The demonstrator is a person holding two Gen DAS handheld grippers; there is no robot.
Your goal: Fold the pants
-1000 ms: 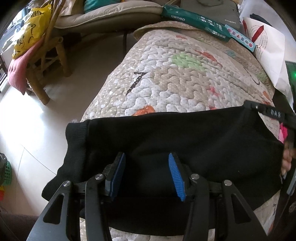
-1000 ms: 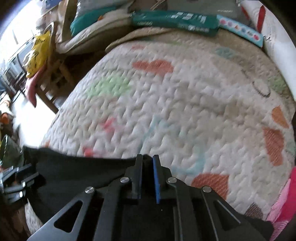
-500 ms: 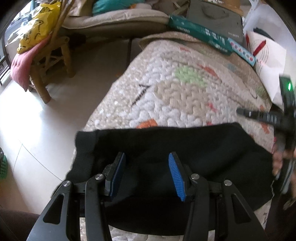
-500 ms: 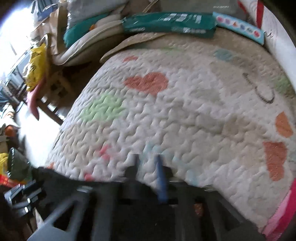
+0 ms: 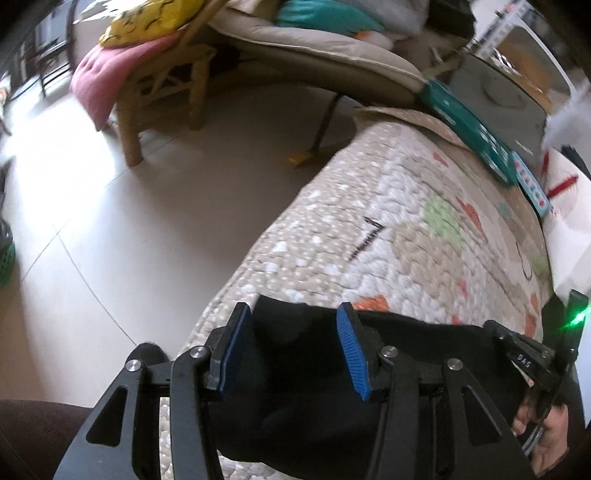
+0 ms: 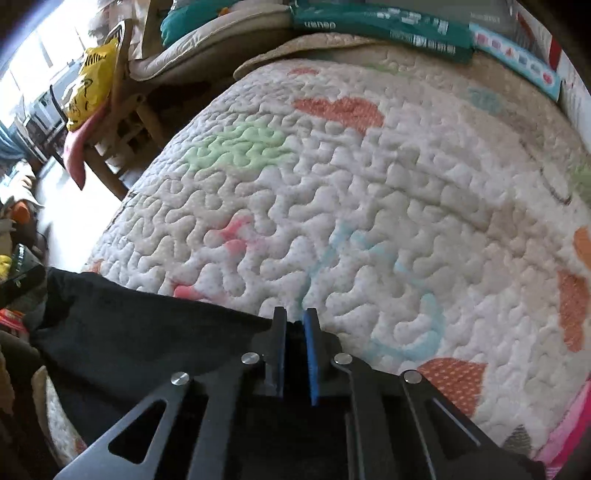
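The black pants (image 5: pixel 406 369) lie bunched along the near edge of the quilted bed (image 6: pixel 369 184), close to the person and far from the teal box (image 6: pixel 380 22) at the bed's far end. Most of the quilt between the pants and that box is bare.

The right gripper (image 6: pixel 294 332) has its blue pads drawn nearly together with dark cloth between them, so it appears clamped on the pants' far edge. The left gripper (image 5: pixel 291 347) stands with its fingers wide apart above the cloth; nothing is pinched between them, and the pants sit just beneath and beyond the pads.

As a judgement, the fold is partway through. The cloth forms one compact dark band rather than two spread legs, which suggests at least one fold is already made, though the layers cannot be counted from these views. The visible edge is uneven, with a loose lump toward the floor side of the bed. What seems left is for the left gripper to take that free corner, then carry both ends over together and square the bundle.
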